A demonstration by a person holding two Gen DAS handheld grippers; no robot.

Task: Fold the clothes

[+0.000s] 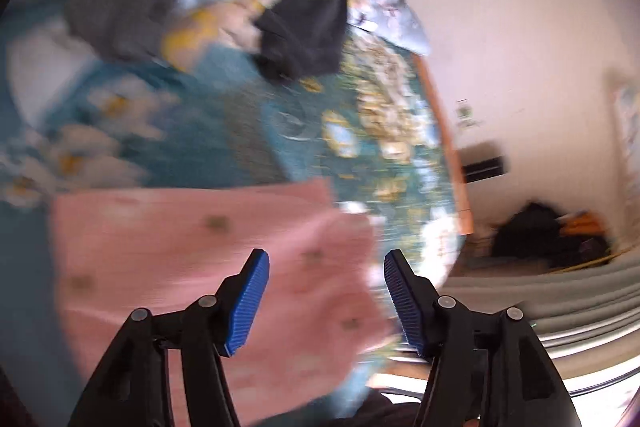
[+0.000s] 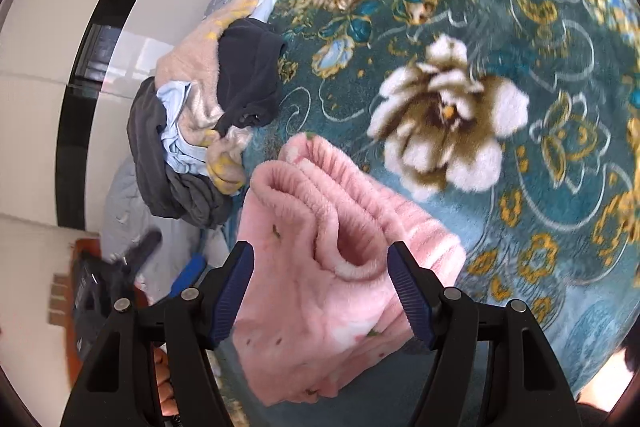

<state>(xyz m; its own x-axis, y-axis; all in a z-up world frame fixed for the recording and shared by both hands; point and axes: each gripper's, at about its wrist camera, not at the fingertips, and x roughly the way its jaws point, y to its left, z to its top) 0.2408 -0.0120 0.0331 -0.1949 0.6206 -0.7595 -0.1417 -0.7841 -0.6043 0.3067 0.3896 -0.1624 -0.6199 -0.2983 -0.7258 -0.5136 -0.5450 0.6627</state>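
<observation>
- My right fingers (image 2: 320,291) are spread wide and pinch nothing; the pink fleece garment (image 2: 320,267) lies just beyond and between them, from about 12 to 6 o'clock in that view.
- My left fingers (image 1: 326,301) are spread too and hold nothing. The same pink garment fills that view from 8 o'clock to the centre, though the view is smeared with motion.
- The garment looks already doubled: in the right view I see thick, rounded layers stacked at its 12 o'clock end, with small dark specks in the print. Whether this is a finished fold or one half made, I cannot tell.
- My judgement, if another fold is due: take one layered edge squarely, both hands level, so the plush layers do not slide apart. The fleece looks thick and springy, so a shallow pinch may slip.
- It rests on a teal floral blanket (image 2: 460,75), seemingly on a bed.
- Out at 10 o'clock in the right view sits a loose pile of clothes (image 2: 200,115): dark navy, cream, pale blue, grey, clearly unfolded.
</observation>
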